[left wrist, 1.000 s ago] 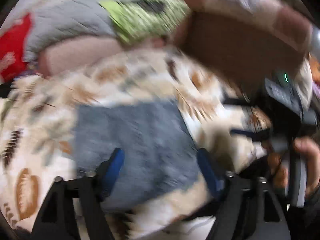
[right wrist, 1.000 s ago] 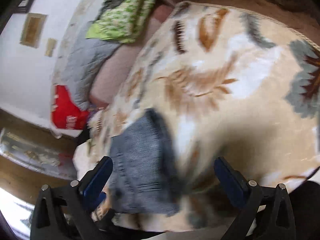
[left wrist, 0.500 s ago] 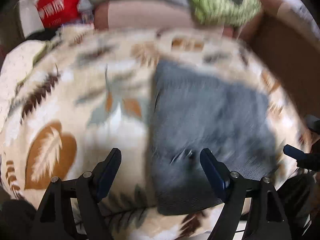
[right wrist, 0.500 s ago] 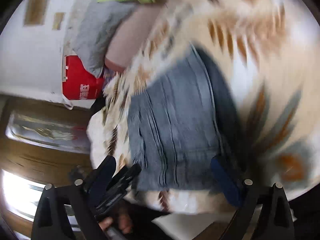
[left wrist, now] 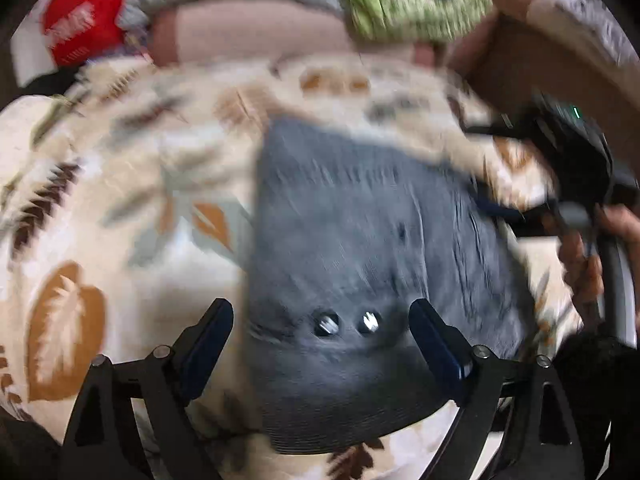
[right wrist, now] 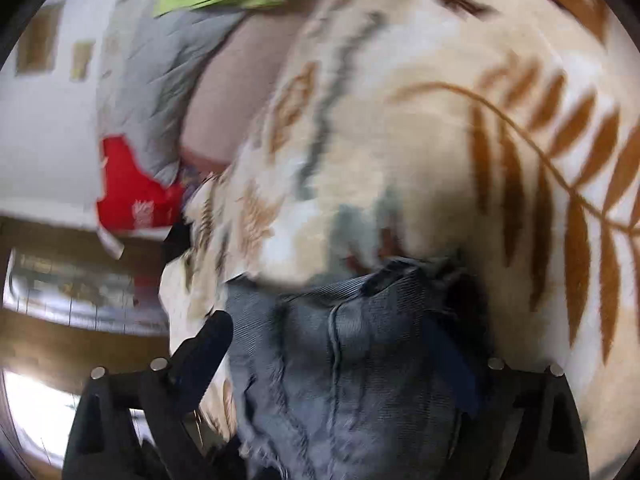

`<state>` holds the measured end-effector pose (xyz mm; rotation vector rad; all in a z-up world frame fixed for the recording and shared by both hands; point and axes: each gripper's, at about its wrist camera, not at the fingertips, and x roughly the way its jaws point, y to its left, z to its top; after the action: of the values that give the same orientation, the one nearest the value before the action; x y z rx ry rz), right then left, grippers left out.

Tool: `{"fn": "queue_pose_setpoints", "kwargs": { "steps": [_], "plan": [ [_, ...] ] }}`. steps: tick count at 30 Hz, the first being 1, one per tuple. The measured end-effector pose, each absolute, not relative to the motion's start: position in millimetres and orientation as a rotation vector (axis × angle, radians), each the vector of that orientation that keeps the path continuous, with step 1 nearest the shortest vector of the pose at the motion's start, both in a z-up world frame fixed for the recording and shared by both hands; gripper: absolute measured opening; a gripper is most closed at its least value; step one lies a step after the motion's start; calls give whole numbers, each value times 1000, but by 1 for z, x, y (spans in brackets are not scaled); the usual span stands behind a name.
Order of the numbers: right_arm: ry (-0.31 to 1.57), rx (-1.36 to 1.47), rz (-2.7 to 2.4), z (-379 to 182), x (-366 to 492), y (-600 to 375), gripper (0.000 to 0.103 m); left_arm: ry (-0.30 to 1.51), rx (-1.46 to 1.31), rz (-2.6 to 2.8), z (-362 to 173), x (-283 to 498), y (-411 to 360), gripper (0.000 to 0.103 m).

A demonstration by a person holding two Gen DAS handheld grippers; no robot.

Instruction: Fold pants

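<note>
I've got both tongs spread, left gripper opening over the pants, so I'd pinch every layer evenly

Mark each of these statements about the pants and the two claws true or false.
1. The pants are grey-blue and lie on a leaf-print blanket. True.
2. The left claw is shut on the pants. False: its jaws are opening, straddling the waistband with two metal buttons.
3. A red bag lies beyond the blanket. True.
4. The pants hang in the air. False: they rest on the blanket.
5. The right claw stands wide over the pants. True.
</note>
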<state>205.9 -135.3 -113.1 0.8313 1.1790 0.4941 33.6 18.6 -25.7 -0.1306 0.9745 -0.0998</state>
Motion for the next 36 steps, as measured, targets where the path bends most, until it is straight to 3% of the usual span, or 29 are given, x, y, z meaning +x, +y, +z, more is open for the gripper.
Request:
{"fn": "queue_pose_setpoints", "kwargs": {
  "steps": [6,8,11,17,25,27,28,29,33,35,36],
  "plan": [
    [1101,720,664,-54,189,-113,97,965,-360,-51,-30,37,67,90],
    [1113,675,661,-64,187,-104,103,1016,-423,-47,-44,42,77,90],
    [1270,636,559,-121,198,-99,103,1085,-572,-131,-63,55,91,89],
    [1118,723,549,-67,162,-149,103,1061,-626,-272,-48,72,92,90],
    [1299,829,578,-131,131,-163,103,1141,-567,-323,-68,92,60,89],
    [1288,812,616,-128,132,-155,102,1153,-572,-348,-67,94,54,70],
    [1283,828,631,-129,132,-156,101,1164,-533,-318,-67,96,52,55],
    [1281,843,628,-129,132,-157,97,1176,-498,-299,-68,97,50,51],
    [1309,833,581,-138,135,-157,85,1172,-492,-295,-70,98,51,47],
    [1279,755,590,-124,133,-147,72,1168,-474,-291,-69,98,49,46],
    [1271,695,604,-117,131,-139,72,1171,-478,-291,-70,100,50,47]
  ]
}}
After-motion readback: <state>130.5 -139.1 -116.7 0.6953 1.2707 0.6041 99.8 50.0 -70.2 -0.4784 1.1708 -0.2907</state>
